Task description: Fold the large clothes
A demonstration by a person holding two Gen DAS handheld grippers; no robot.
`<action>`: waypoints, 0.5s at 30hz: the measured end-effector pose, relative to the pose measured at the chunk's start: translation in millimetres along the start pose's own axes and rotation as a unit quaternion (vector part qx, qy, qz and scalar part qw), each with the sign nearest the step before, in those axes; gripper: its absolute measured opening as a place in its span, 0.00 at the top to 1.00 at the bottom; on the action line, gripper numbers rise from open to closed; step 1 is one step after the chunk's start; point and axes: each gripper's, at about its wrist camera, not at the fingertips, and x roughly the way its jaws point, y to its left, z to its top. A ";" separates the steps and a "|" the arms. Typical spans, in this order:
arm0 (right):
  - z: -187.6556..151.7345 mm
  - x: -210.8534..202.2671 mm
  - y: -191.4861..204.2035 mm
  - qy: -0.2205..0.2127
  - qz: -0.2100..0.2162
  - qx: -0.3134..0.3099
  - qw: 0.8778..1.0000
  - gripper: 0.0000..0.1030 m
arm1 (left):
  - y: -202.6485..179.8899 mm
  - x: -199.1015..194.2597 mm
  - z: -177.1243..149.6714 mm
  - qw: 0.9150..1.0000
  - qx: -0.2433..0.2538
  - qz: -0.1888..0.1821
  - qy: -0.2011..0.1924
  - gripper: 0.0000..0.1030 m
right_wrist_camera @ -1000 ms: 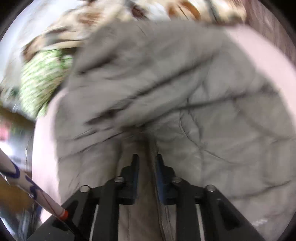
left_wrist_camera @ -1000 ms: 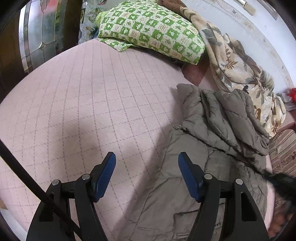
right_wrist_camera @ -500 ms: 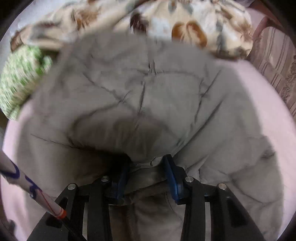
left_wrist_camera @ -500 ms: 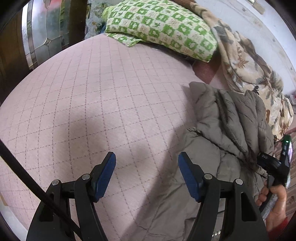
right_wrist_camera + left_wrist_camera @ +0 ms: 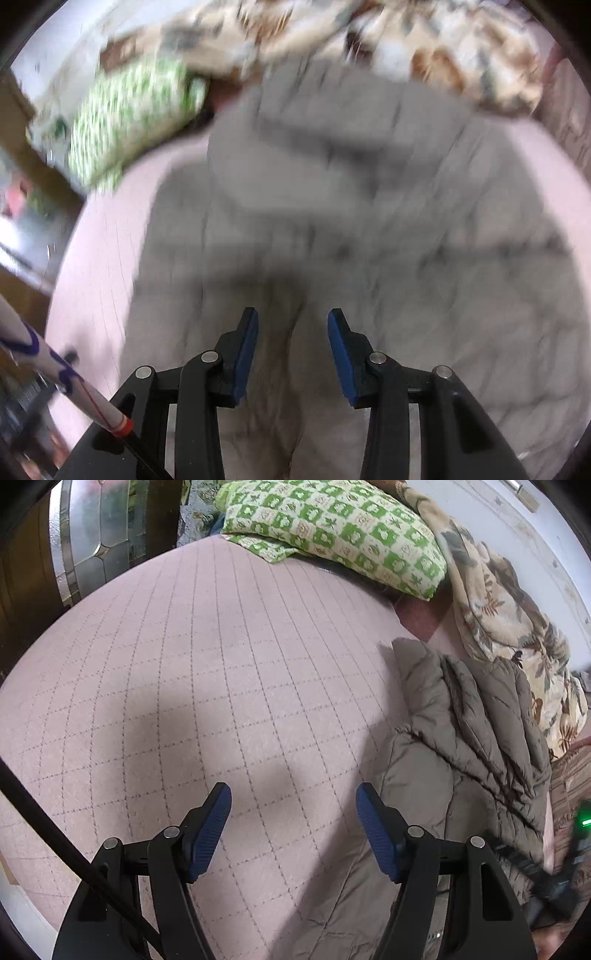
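A grey-brown quilted jacket (image 5: 461, 738) lies on the pink quilted bedspread (image 5: 221, 664), its upper part folded over onto itself. My left gripper (image 5: 293, 794) is open over bare bedspread, with the jacket's left edge just beside its right finger (image 5: 373, 823). In the blurred right wrist view, my right gripper (image 5: 292, 314) hangs over the jacket (image 5: 332, 203). It is open, with the cloth lying loose below and between the pads, not pinched.
A green-and-white checked pillow (image 5: 332, 528) and a floral blanket (image 5: 509, 627) lie along the bed's far side by the white wall. A dark wooden door with glass (image 5: 85, 542) stands at the left. A striped cloth (image 5: 569, 786) lies right of the jacket.
My right gripper was shut on a fold of the jacket; it has opened, let the fold go and drawn back. The left gripper drifted slightly left, still open.
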 end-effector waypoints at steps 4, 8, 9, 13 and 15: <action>-26.5 27.5 4.7 0.035 -0.027 -0.023 0.999 0.59 | -1.5 -0.2 -7.5 1.000 0.014 -0.011 0.012 0.33; -30.7 -13.8 -16.0 0.024 0.010 -0.006 1.000 0.48 | -7.5 1.5 -17.9 0.999 0.045 -0.016 0.024 0.33; -34.3 -27.0 -25.9 0.017 0.010 -0.005 1.000 0.43 | -8.2 2.7 -20.4 0.998 0.050 -0.020 0.028 0.33; -56.1 -92.7 -93.7 -0.032 -0.031 0.018 0.999 0.19 | -5.6 13.7 -32.4 0.994 0.055 -0.067 0.072 0.33; -71.3 -122.2 -142.7 -0.047 -0.061 0.055 0.996 0.19 | -1.1 18.2 -37.3 0.990 0.044 -0.097 0.092 0.33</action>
